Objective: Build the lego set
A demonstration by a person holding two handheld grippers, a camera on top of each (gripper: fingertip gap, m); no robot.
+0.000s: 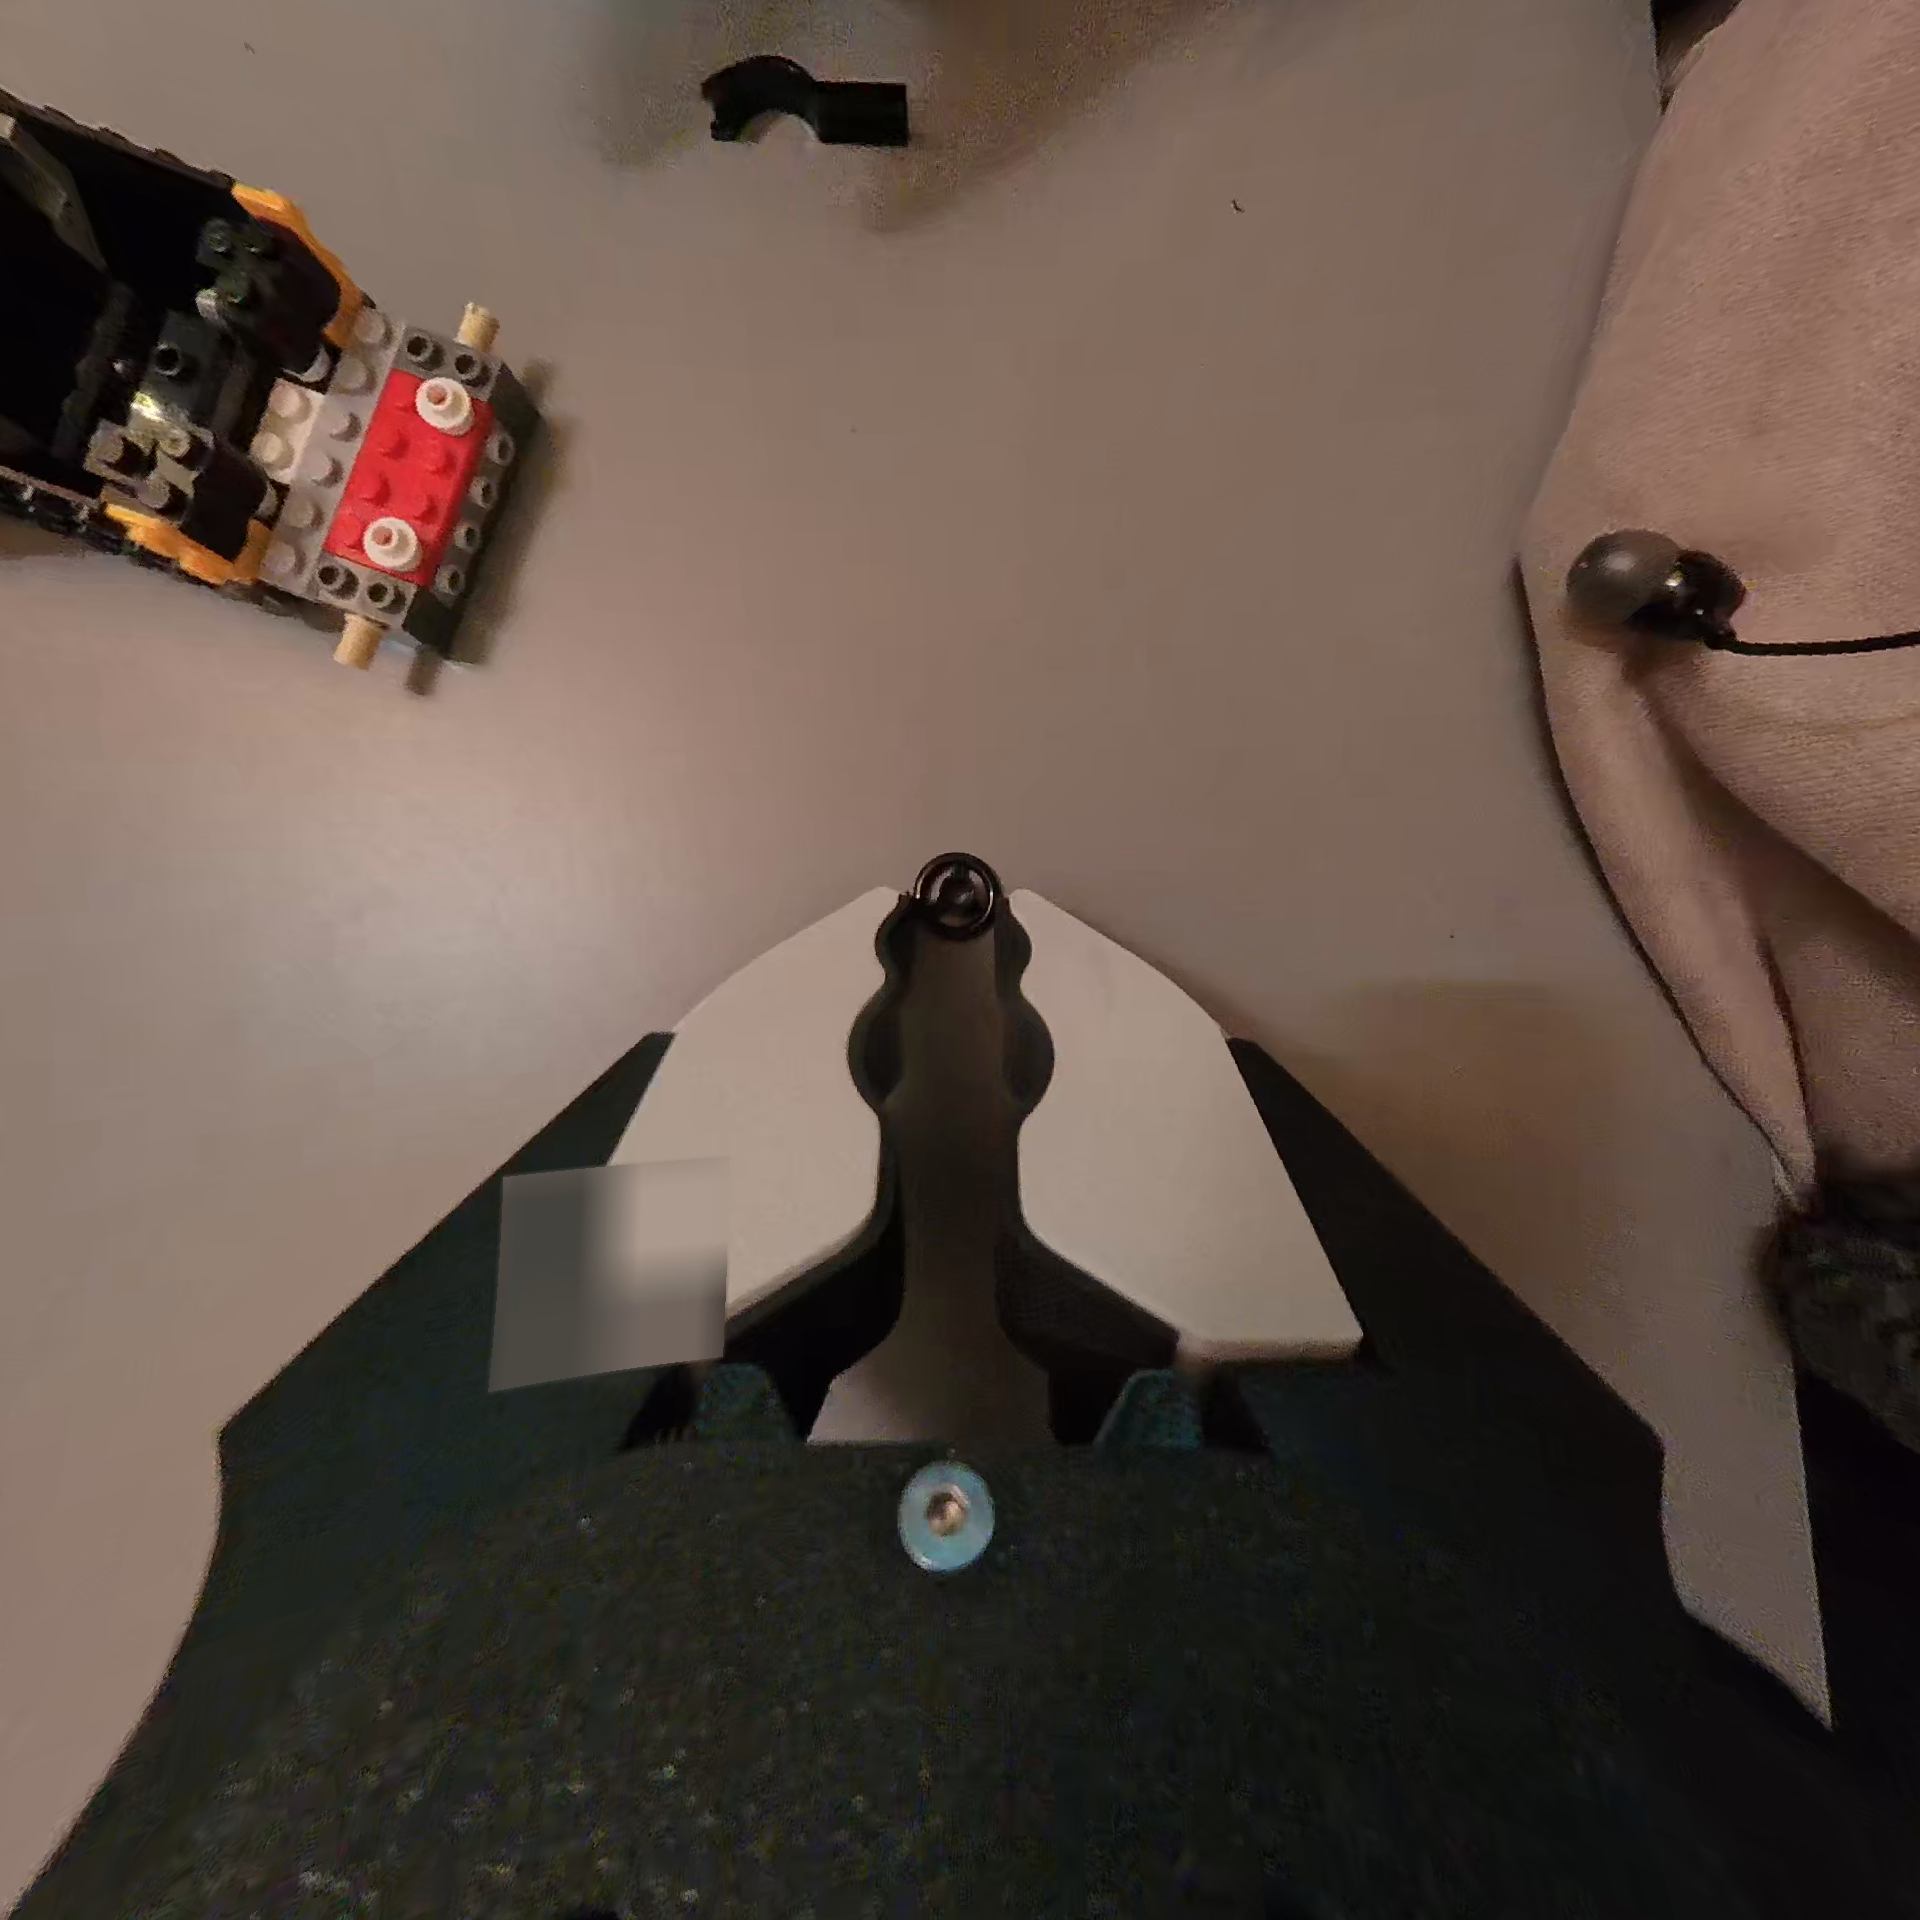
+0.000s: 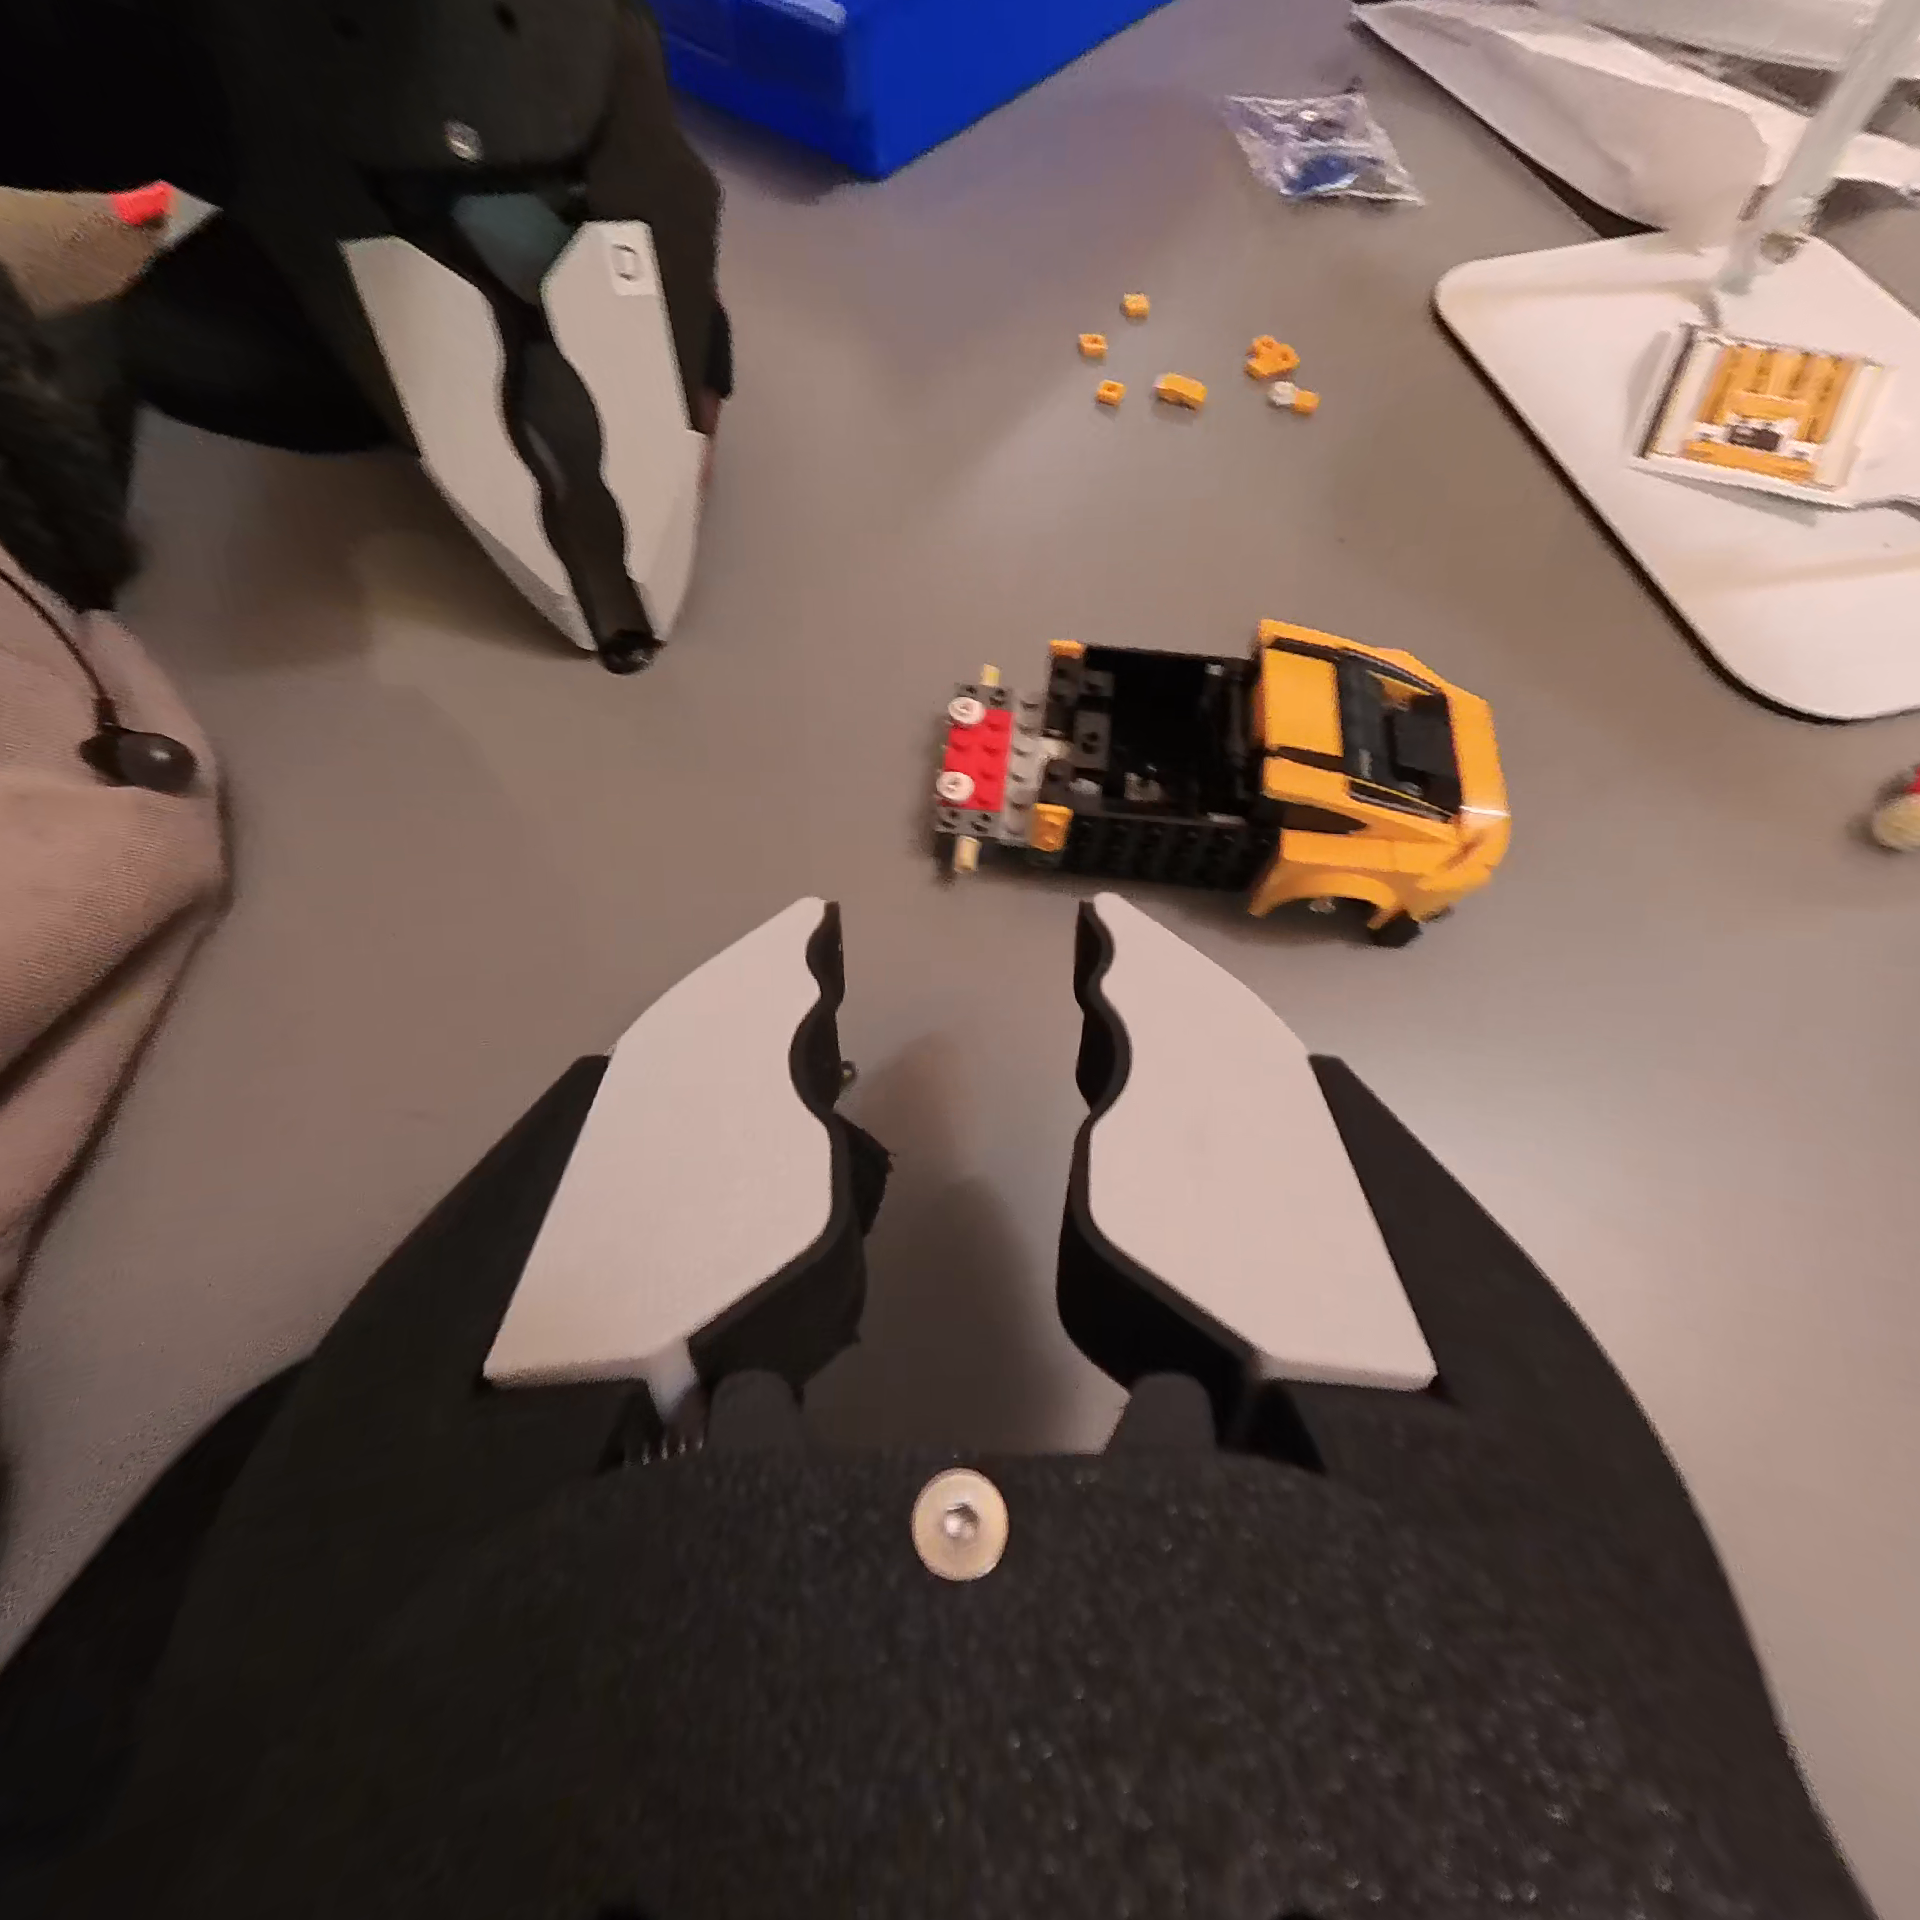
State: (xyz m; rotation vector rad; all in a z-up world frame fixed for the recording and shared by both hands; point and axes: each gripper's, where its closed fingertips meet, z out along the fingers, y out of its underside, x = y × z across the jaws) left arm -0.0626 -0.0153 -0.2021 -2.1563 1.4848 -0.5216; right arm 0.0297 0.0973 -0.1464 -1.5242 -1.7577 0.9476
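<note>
Your left claw (image 1: 957,902) pinches a small black wheel (image 1: 957,896) at its tips. Your right claw (image 2: 958,914) is released and empty, near the unfinished yellow brick car (image 2: 1226,779) on the grey surface (image 2: 623,831), whose rear axle pegs are bare.

My brick car (image 1: 260,416) runs off the left edge. The small black wheel (image 1: 956,899) at my left gripper (image 1: 956,906) is half hidden by the fingertips. A blurred patch covers one finger.

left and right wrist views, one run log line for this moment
left gripper: jaws shut on small black wheel, at grey table | right gripper: jaws open, nothing between | nearest: brick car
</note>
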